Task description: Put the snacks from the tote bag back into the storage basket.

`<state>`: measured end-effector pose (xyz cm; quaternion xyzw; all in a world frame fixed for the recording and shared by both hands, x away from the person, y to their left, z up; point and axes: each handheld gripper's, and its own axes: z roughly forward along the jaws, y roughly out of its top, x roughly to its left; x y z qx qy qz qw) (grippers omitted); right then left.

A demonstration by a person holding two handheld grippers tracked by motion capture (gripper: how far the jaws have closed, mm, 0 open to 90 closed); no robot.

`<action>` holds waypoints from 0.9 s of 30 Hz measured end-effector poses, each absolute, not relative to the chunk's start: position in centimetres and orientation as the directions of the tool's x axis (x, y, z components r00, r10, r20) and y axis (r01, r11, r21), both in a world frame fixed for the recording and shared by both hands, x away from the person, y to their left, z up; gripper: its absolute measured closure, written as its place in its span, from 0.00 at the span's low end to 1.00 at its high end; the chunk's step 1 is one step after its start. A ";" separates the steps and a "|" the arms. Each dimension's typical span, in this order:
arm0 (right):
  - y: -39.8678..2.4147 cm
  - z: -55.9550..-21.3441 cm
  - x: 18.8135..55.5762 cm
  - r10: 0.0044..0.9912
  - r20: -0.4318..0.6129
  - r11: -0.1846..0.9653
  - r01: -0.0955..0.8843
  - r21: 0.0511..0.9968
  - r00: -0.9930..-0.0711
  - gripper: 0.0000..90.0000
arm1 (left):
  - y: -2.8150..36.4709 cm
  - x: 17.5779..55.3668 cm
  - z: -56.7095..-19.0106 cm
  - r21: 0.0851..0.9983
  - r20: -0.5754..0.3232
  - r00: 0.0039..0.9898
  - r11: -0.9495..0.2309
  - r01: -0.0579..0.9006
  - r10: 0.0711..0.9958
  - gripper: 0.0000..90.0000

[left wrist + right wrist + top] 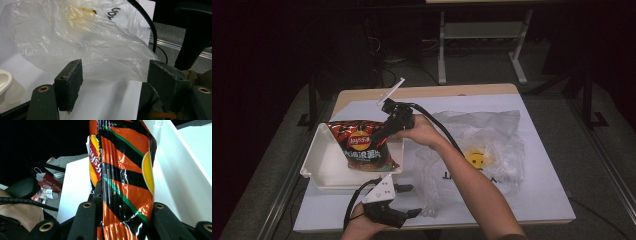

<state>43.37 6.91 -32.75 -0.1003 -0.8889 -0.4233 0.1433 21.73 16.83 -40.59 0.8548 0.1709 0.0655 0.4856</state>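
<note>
An orange-and-black chip bag (362, 145) rests tilted in a white tray (324, 167) at the table's left. My right gripper (381, 136) reaches in from the right and is shut on the bag's right end. In the right gripper view the chip bag (125, 182) is squeezed between my right gripper's (122, 207) two jaws, with the tray wall (180, 175) beside it. My left gripper (410, 200) is low at the front edge, open, jaws pointing right. In the left gripper view a crumpled clear plastic bag (82, 42) lies just beyond my left gripper (116, 80), with nothing between the jaws.
The clear plastic bag (482, 140) with a yellow smiley print (475, 159) spreads over the white sheet (537, 195) at the right. The right gripper's black cable (439, 127) runs across it. A red paper bag (50, 185) sits on the floor off the table.
</note>
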 end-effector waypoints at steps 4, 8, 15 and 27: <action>6.8 -32.7 43.4 0.074 0.335 0.625 0.305 0.718 -0.939 0.73 | 16.8 21.7 -40.6 0.853 -0.053 0.933 -0.470 0.228 0.356 0.32; 6.8 -32.7 43.4 0.085 0.321 0.639 0.299 0.709 -0.943 0.66 | 16.8 21.7 -40.6 0.852 -0.051 0.933 -0.472 0.227 0.356 0.32; 6.3 -32.4 43.7 0.125 0.301 0.628 0.310 0.713 -0.945 0.56 | 16.8 21.7 -40.6 0.852 -0.052 0.933 -0.472 0.227 0.357 0.32; 4.7 -31.9 44.1 0.210 0.271 0.611 0.342 0.714 -0.939 0.50 | 16.7 21.7 -40.7 0.848 -0.047 0.935 -0.480 0.223 0.352 0.32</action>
